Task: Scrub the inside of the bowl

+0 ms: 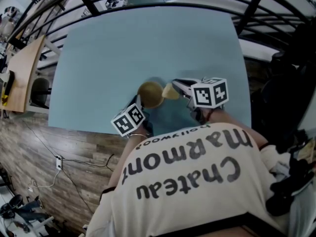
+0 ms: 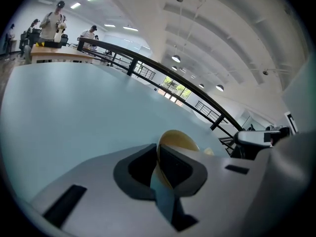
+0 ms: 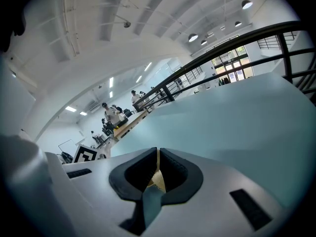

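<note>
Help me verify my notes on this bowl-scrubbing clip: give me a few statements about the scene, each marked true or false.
1. The left gripper has its fingers shut on the rim of the bowl. True.
2. The right gripper is empty. False: it is shut on a thin yellow pad.
3. The table has a bare wooden top. False: its top is light blue.
4. People stand in the background beyond the table. True.
</note>
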`<act>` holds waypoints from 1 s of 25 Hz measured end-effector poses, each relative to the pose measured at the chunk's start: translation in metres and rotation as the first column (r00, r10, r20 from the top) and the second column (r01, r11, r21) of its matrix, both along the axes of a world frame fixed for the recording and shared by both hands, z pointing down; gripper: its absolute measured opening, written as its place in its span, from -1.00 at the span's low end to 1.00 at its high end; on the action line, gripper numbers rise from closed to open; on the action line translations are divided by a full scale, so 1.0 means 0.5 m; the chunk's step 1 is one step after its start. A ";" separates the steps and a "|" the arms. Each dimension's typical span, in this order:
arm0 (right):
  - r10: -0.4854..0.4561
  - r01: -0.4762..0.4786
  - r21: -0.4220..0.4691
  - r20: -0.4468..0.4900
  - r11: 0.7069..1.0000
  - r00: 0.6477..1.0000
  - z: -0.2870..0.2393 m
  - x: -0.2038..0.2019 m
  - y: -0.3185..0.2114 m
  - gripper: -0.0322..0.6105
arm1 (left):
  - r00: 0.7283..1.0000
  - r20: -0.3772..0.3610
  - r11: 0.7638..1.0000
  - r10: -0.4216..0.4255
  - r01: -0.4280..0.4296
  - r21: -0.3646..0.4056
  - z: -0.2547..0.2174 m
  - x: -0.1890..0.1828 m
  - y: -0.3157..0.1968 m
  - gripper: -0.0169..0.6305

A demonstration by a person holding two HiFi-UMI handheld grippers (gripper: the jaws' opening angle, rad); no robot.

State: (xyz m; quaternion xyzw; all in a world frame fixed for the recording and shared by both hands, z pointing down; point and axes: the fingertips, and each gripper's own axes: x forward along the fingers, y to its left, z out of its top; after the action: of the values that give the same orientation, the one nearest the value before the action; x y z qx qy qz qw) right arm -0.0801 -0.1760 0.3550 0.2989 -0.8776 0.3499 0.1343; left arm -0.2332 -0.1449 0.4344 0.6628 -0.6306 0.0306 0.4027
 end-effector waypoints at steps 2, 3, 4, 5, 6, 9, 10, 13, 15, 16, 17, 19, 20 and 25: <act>0.005 -0.005 0.002 -0.003 1.000 1.000 0.000 0.000 0.001 -0.76 | 1.000 -0.012 1.000 -0.007 0.007 -0.006 0.007 -0.006 0.004 -0.88; 0.005 -0.005 0.002 -0.002 1.000 1.000 0.000 -0.001 0.001 -0.76 | 1.000 -0.017 1.000 -0.011 0.011 -0.008 0.010 -0.009 0.004 -0.88; 0.006 -0.006 0.001 -0.001 1.000 1.000 0.000 -0.002 0.000 -0.76 | 1.000 -0.023 1.000 -0.015 0.015 -0.008 0.012 -0.011 0.003 -0.88; 0.006 -0.006 0.002 -0.001 1.000 1.000 -0.001 -0.002 -0.001 -0.76 | 0.999 -0.031 1.000 -0.018 0.018 -0.007 0.014 -0.013 0.002 -0.88; 0.007 -0.007 0.003 -0.003 1.000 1.000 -0.001 -0.002 -0.002 -0.76 | 0.999 -0.038 1.000 -0.020 0.020 -0.007 0.014 -0.014 0.001 -0.88; 0.009 -0.009 0.001 -0.007 1.000 1.000 0.000 0.000 -0.003 -0.76 | 0.999 -0.045 1.000 -0.023 0.023 -0.008 0.014 -0.014 -0.001 -0.88; 0.010 -0.010 0.001 -0.007 1.000 1.000 -0.001 0.000 -0.003 -0.76 | 0.999 -0.046 1.000 -0.025 0.025 -0.008 0.014 -0.015 -0.001 -0.88; 0.011 -0.011 0.000 -0.006 1.000 1.000 -0.001 0.002 -0.002 -0.76 | 0.998 -0.056 0.999 -0.037 0.036 -0.014 0.018 -0.015 0.000 -0.65; 0.012 -0.012 -0.002 -0.004 1.000 1.000 0.001 0.001 -0.002 -0.76 | 0.997 -0.063 0.999 -0.045 0.044 -0.021 0.024 -0.017 0.002 -0.57; 0.013 -0.013 -0.004 -0.004 1.000 1.000 0.003 0.002 -0.002 -0.76 | 0.997 -0.066 0.999 -0.049 0.048 -0.022 0.025 -0.018 0.003 -0.53; 0.013 -0.013 -0.007 -0.003 1.000 1.000 0.005 0.002 -0.002 -0.76 | 0.996 -0.069 0.999 -0.052 0.051 -0.019 0.025 -0.019 0.004 -0.51; 0.012 -0.012 -0.008 0.000 1.000 1.000 0.006 0.005 -0.003 -0.76 | 0.995 -0.076 0.998 -0.061 0.061 -0.006 0.017 -0.020 0.004 -0.47; 0.012 -0.012 -0.006 0.000 1.000 1.000 0.005 0.006 -0.004 -0.76 | 0.995 -0.078 0.998 -0.066 0.067 0.002 0.012 -0.021 0.003 -0.45; 0.021 -0.020 -0.014 0.027 1.000 0.999 -0.001 0.002 -0.009 -0.76 | 0.993 -0.044 0.991 -0.113 0.116 0.063 -0.038 -0.051 -0.001 -0.42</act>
State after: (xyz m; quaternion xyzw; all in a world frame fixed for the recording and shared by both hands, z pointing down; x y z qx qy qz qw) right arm -0.0790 -0.1805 0.3546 0.3022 -0.8739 0.3612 0.1209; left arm -0.2589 -0.1455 0.4156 0.6387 -0.6601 -0.0268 0.3944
